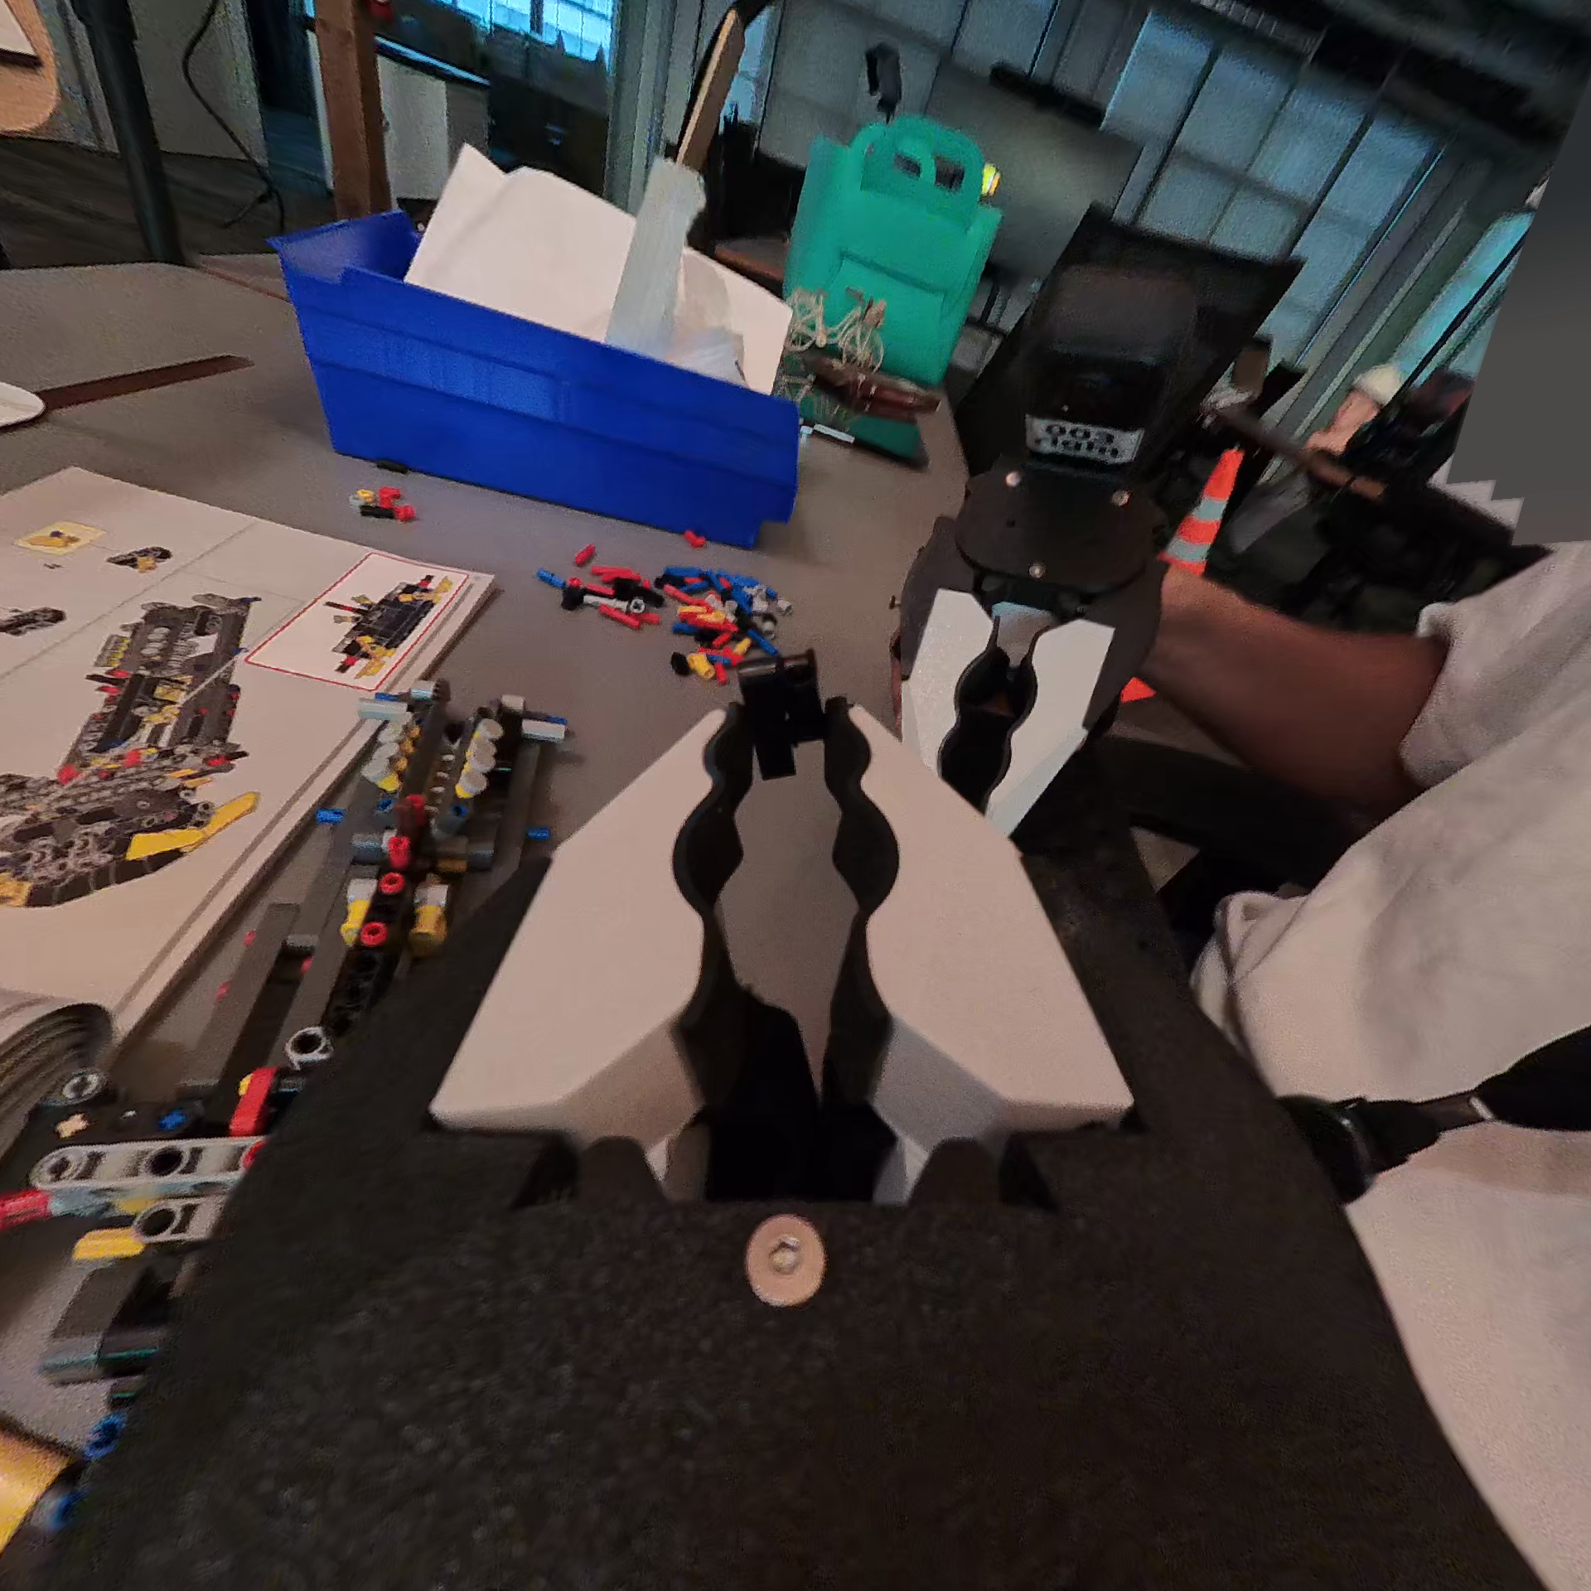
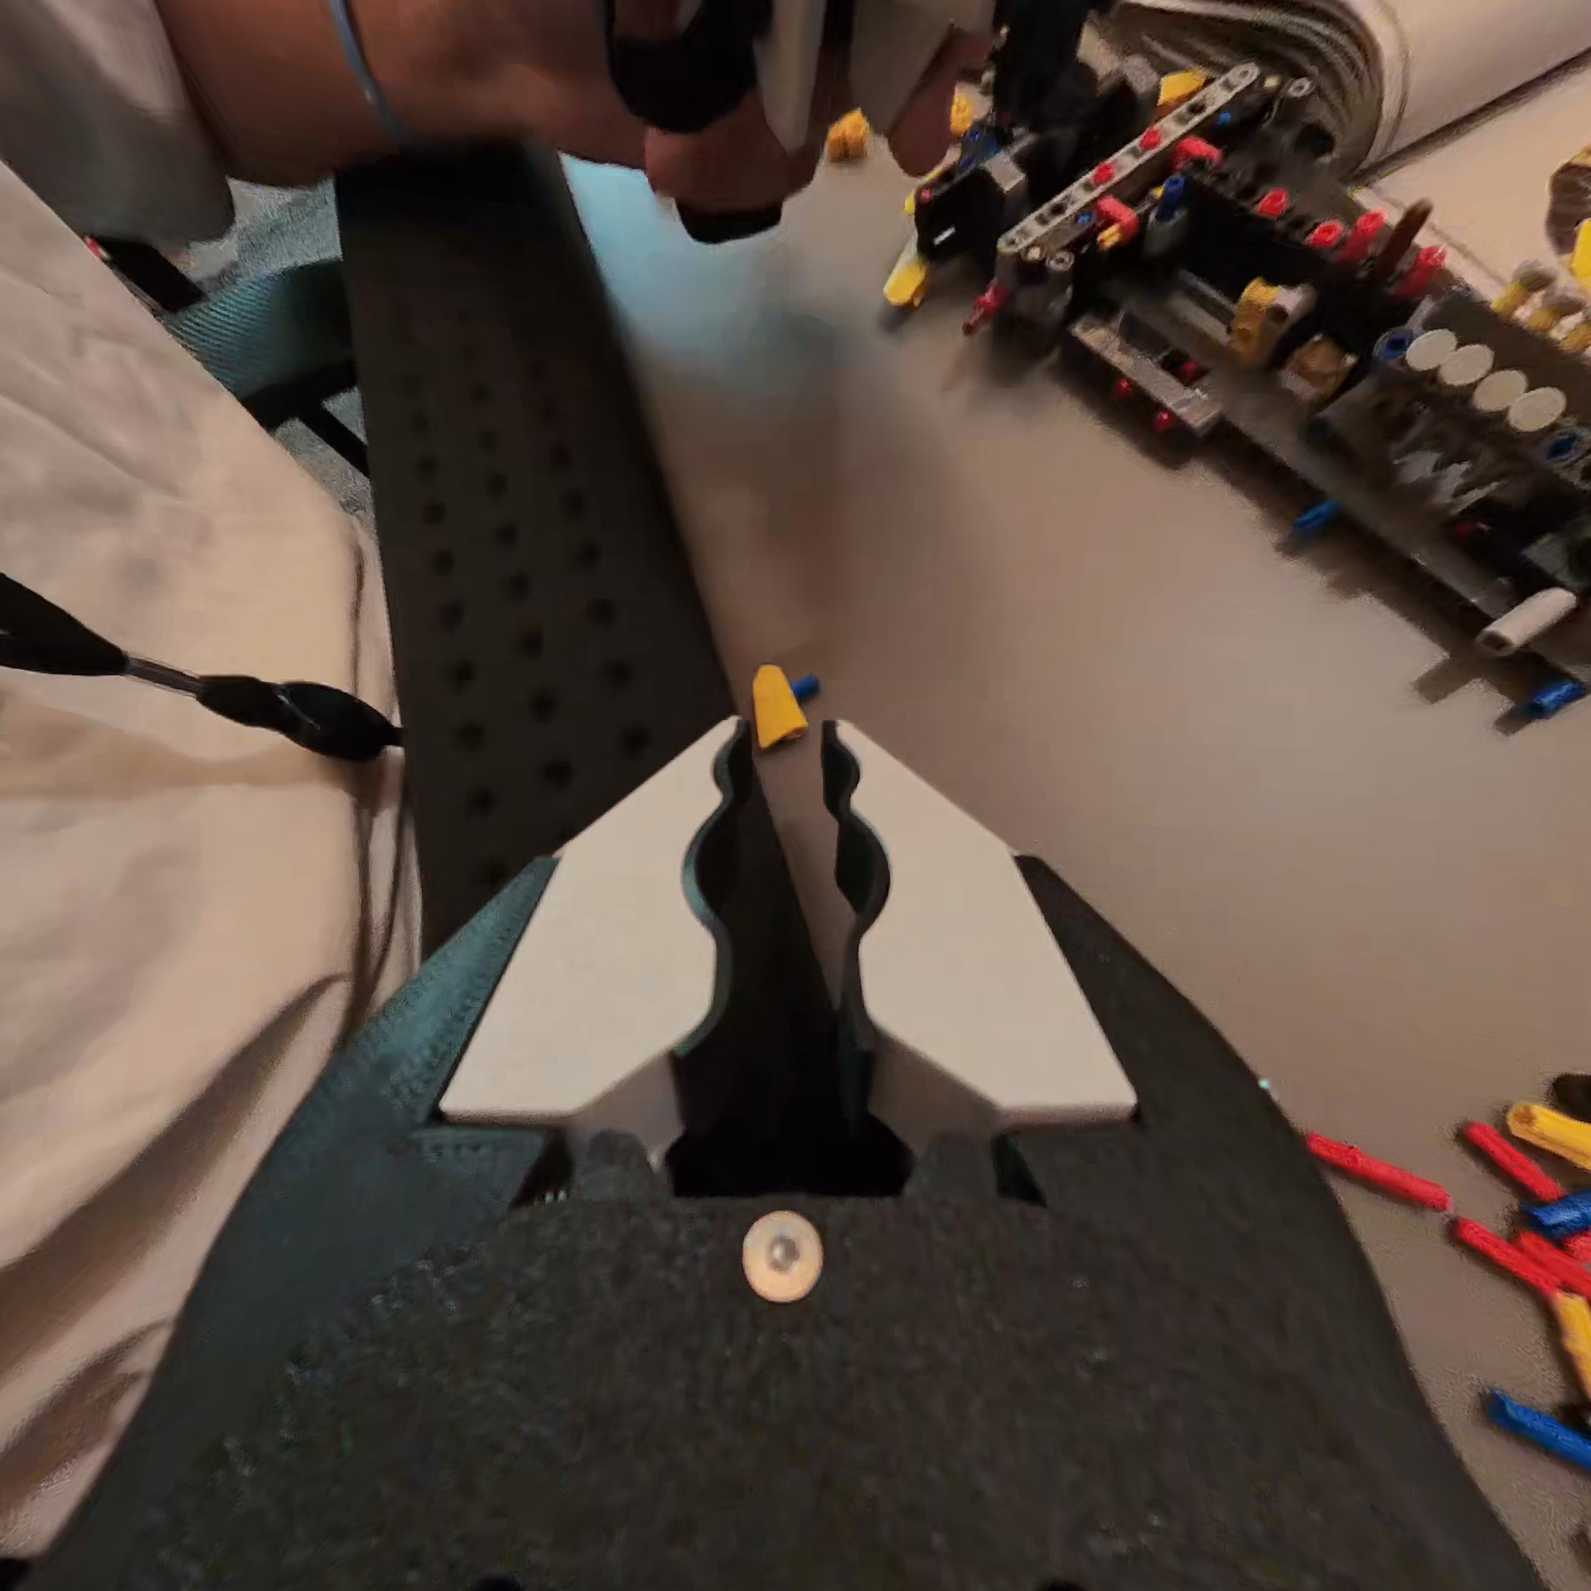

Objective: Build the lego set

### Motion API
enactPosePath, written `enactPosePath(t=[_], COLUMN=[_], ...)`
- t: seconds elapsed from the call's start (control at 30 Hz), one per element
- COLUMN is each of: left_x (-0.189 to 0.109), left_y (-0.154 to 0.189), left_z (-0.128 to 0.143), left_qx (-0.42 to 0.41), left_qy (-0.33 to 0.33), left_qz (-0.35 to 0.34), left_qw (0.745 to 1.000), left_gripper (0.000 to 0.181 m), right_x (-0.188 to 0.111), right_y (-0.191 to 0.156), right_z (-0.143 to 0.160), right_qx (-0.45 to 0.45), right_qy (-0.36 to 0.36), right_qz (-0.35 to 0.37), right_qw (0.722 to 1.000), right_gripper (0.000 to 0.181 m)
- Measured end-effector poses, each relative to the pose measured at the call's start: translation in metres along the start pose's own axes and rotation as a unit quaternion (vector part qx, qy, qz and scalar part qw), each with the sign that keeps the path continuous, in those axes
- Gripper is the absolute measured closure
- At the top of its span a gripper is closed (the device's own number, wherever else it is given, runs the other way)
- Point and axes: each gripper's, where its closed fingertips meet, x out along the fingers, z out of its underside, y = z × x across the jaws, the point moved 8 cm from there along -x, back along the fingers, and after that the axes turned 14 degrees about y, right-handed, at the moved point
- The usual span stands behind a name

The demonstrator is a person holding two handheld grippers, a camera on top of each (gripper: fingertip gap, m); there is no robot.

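My left gripper [image 1: 785, 713] is shut on a small black lego piece [image 1: 779, 710] and holds it above the grey table [image 1: 603, 689]. My right gripper [image 2: 783, 730] is shut on a small yellow piece [image 2: 777, 702] with a blue pin in it. In the left wrist view the right gripper [image 1: 986, 775] hangs just right of my left fingertips, facing them. The long, partly built black model [image 1: 413, 844] lies left of both grippers and also shows in the right wrist view [image 2: 1291, 327]. The left gripper [image 2: 809, 77] is a blur at the top of the right wrist view.
An open instruction booklet [image 1: 172, 689] lies left of the model. A pile of red, blue and yellow pins [image 1: 706, 611] sits ahead, with a blue bin [image 1: 534, 413] and a green bag [image 1: 895, 250] behind. A person's arm [image 1: 1291, 689] is at the right. Some 11 cm of space lies between my two pairs of fingers.
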Motion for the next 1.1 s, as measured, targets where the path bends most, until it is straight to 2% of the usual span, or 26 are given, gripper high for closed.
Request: enactPosePath(t=[0.13, 0.23, 0.4, 0.47, 0.67, 0.9, 1.0, 1.1], left_x=[0.003, 0.003, 0.004, 0.003, 0.002, 0.003, 0.003, 0.003], left_y=[0.003, 0.003, 0.002, 0.002, 0.0, -0.001, -0.002, -0.002], left_z=[0.006, 0.008, 0.009, 0.009, 0.008, 0.009, 0.01, 0.01], left_qx=[0.046, 0.069, 0.065, 0.063, 0.068, 0.066, 0.068, 0.068], left_qy=[-0.03, -0.042, -0.043, -0.041, -0.04, -0.048, -0.052, -0.053], left_qz=[-0.006, -0.012, -0.012, -0.012, -0.017, -0.017, -0.019, -0.02], left_qw=[0.998, 0.997, 0.997, 0.997, 0.997, 0.997, 0.996, 0.996], left_gripper=[0.165, 0.165, 0.165, 0.165, 0.165, 0.165, 0.165, 0.165], right_x=[0.018, 0.028, 0.04, 0.042, 0.034, 0.025, 0.026, 0.03], right_y=[0.002, -0.002, -0.004, 0.003, 0.018, 0.019, 0.015, 0.016], right_z=[0.007, 0.003, 0.0, 0.001, -0.004, 0.001, -0.003, -0.001], right_qx=[-0.018, -0.088, -0.157, -0.178, -0.204, -0.199, -0.25, -0.306], right_qy=[-0.049, -0.07, -0.109, -0.123, -0.105, -0.104, -0.09, -0.112], right_qz=[-0.016, -0.007, -0.01, 0.012, 0.07, 0.071, 0.071, 0.063], right_qw=[0.998, 0.994, 0.981, 0.976, 0.971, 0.972, 0.961, 0.943], right_gripper=[0.163, 0.163, 0.163, 0.164, 0.166, 0.163, 0.16, 0.161])
